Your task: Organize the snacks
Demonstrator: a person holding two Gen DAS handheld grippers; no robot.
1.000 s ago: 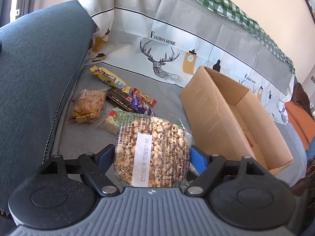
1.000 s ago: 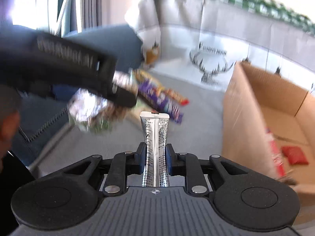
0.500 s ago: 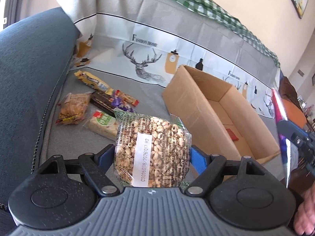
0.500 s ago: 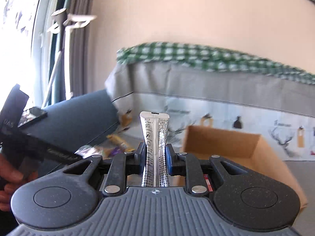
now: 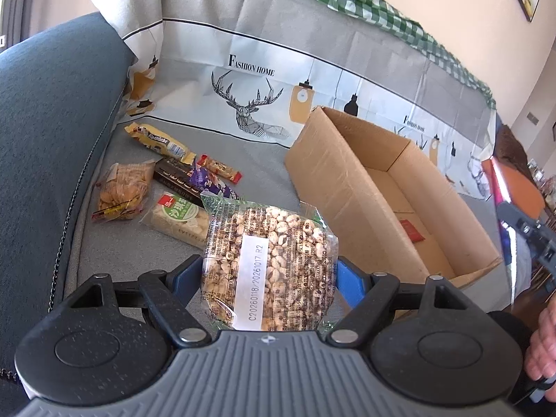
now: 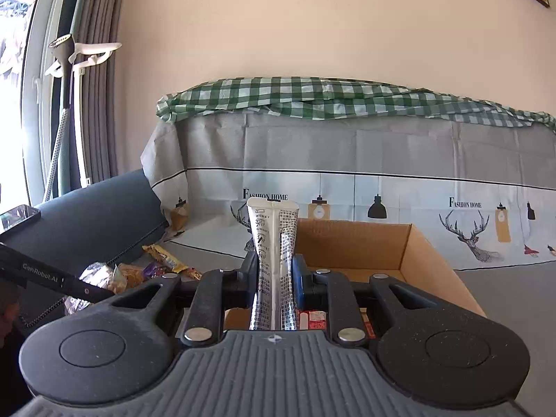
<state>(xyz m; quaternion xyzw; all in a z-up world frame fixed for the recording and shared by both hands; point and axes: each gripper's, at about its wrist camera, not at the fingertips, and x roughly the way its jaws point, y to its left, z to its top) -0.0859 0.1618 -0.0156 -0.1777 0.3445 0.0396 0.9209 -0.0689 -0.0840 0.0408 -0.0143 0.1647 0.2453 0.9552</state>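
Note:
My left gripper [image 5: 269, 271] is shut on a clear bag of puffed grains [image 5: 269, 264] with a white label, held above the grey sofa seat. Left of it lie several loose snacks: a biscuit bag [image 5: 121, 189], a green-labelled bar [image 5: 177, 219], a yellow bar [image 5: 158, 140]. The open cardboard box [image 5: 347, 187] stands to the right with a red packet [image 5: 411, 231] inside. My right gripper [image 6: 274, 274] is shut on a silver foil snack stick [image 6: 272, 243], upright just before the box [image 6: 431, 264]. That gripper also shows at the right edge of the left wrist view.
A dark blue armrest [image 5: 45, 132] bounds the seat on the left. A printed grey cover [image 5: 264, 55] with a green checked cloth [image 6: 312, 97] drapes the sofa back. A phone [image 6: 17, 217] lies on the armrest. A hand [image 5: 542, 340] is at the lower right.
My right gripper has swung up and to the right with the foil stick, from over the snack pile to in front of the box. The left gripper holds the grain bag nearly still.

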